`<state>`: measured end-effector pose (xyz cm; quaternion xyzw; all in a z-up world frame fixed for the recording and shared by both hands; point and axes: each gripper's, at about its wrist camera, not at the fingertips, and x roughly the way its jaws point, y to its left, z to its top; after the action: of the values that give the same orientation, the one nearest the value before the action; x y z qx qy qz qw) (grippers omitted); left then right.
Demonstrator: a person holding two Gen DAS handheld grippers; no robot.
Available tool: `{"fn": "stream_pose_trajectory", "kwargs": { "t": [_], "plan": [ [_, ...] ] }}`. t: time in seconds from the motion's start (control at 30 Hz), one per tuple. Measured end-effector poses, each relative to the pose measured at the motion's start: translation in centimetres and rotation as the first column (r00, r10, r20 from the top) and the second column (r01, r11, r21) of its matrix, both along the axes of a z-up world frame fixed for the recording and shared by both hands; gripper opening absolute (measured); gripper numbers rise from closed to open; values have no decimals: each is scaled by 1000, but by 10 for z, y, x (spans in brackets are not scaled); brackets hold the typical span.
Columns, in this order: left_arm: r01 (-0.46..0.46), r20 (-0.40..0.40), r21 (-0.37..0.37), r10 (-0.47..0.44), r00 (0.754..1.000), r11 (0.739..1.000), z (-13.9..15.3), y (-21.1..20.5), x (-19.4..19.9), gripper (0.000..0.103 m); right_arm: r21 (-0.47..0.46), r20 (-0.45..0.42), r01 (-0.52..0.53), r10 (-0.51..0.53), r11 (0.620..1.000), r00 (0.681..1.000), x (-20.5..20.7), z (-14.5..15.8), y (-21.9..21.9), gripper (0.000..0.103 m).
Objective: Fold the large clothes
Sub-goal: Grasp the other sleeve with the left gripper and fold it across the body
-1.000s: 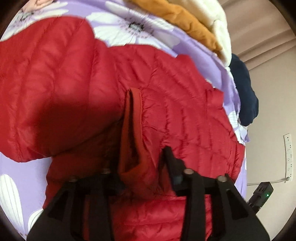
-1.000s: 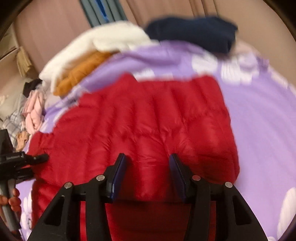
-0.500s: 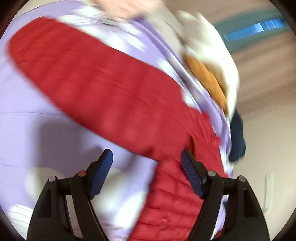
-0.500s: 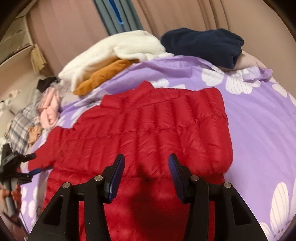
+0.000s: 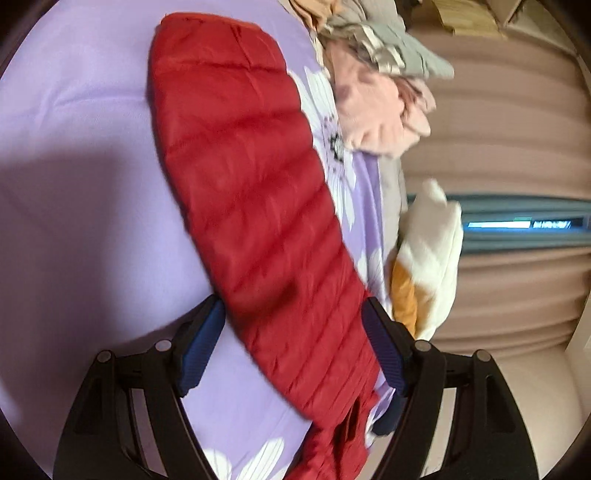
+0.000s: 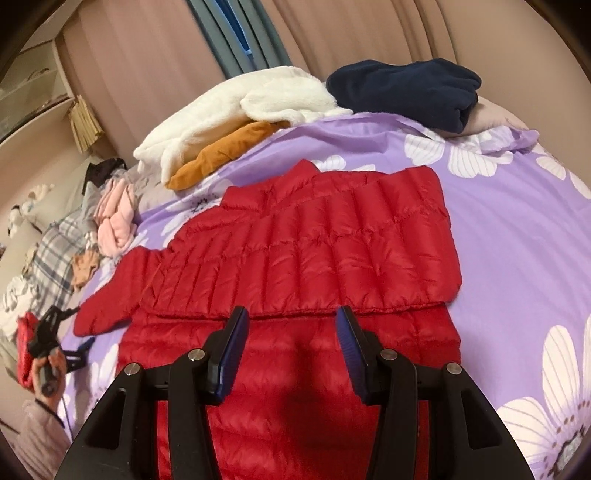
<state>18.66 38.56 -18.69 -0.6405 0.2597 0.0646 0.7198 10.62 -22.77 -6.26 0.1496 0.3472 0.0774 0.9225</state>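
A red quilted down jacket [image 6: 314, 251] lies on the purple flowered bedsheet [image 6: 517, 229], its right side folded over the body. One sleeve [image 5: 240, 177] stretches out straight in the left wrist view; it also shows in the right wrist view [image 6: 110, 295]. My left gripper [image 5: 291, 332] is open and empty, its jaws astride the sleeve near the shoulder. It shows in the right wrist view [image 6: 55, 343] at the far left. My right gripper [image 6: 291, 332] is open and empty, above the jacket's lower body by the fold edge.
A white fleece [image 6: 236, 107] over an orange garment [image 6: 221, 151] and a navy garment [image 6: 406, 92] lie at the bed's far edge. Pink [image 6: 114, 218] and plaid clothes [image 6: 51, 258] pile at the left. Curtains [image 6: 369, 33] hang behind.
My left gripper let go of the jacket, opened and swung out to the spread sleeve. My right gripper drew back a little from the folded body and stayed open.
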Motion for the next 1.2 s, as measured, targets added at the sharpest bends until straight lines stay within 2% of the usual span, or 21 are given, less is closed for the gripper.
{"fn": "stream_pose_trajectory", "kwargs": {
  "t": [0.23, 0.33, 0.4, 0.47, 0.5, 0.53, 0.6, 0.7, 0.77, 0.8, 0.87, 0.93, 0.97, 1.03, 1.07, 1.1, 1.2],
  "plan": [
    [-95, -3, 18, 95, 996, 995, 2, 23, 11, 76, -20, 1, -6, 6, 1000, 1000, -2, 1, 10, 49],
    [-97, -35, 48, 99, 994, 994, 2, 28, 16, 60, -31, -14, -7, 7, 999, 1000, -2, -3, 13, 49],
    [-91, -75, 58, 96, 993, 994, -1, 32, 19, 33, -32, -22, -6, 6, 999, 1000, -3, -4, 12, 49],
    [-89, -103, 60, 95, 990, 994, -5, 34, 21, 17, -42, -29, -1, 0, 999, 1000, -3, -6, 11, 49],
    [-82, -123, 71, 90, 988, 994, -6, 34, 21, 16, -43, -33, 3, -5, 999, 999, -4, -6, 10, 49],
    [-70, -142, 95, 83, 986, 993, -4, 33, 23, 15, -39, -37, 6, -8, 999, 999, -4, -7, 8, 49],
    [-19, -185, 207, 58, 981, 978, 10, 24, 25, 10, -36, -42, 13, -14, 999, 999, -5, -7, 7, 49],
    [51, -157, 341, 3, 988, 939, 45, 5, 30, 9, -39, -48, 21, -23, 999, 999, -7, -9, 5, 49],
    [87, -121, 421, -39, 992, 903, 74, -12, 32, 9, -34, -54, 19, -20, 999, 998, -8, -10, 5, 49],
    [113, -102, 487, -72, 992, 866, 97, -27, 35, 9, -33, -55, 18, -20, 999, 998, -9, -10, 6, 49],
    [138, -63, 559, -123, 990, 818, 124, -49, 38, 9, -31, -52, 15, -17, 999, 998, -11, -10, 6, 49],
    [164, -17, 648, -200, 980, 744, 160, -85, 39, 9, -24, -50, 12, -14, 1000, 999, -14, -11, 6, 49],
    [171, -8, 673, -225, 974, 719, 170, -97, 45, 9, -19, -51, 11, -12, 1000, 999, -16, -11, 6, 49],
    [199, 7, 753, -310, 951, 627, 197, -141, 46, 9, -11, -53, 10, -11, 1000, 999, -19, -12, 3, 49],
    [207, 7, 772, -334, 943, 601, 202, -154, 46, 9, -7, -53, 11, -12, 1000, 999, -22, -12, 2, 49],
    [223, 7, 797, -378, 926, 562, 210, -176, 47, 10, -6, -54, 15, -15, 1000, 998, -24, -12, 1, 49],
    [274, -11, 836, -485, 874, 476, 218, -231, 53, 13, 8, -55, 31, -30, 999, 998, -30, -13, -5, 49]
  ]
}}
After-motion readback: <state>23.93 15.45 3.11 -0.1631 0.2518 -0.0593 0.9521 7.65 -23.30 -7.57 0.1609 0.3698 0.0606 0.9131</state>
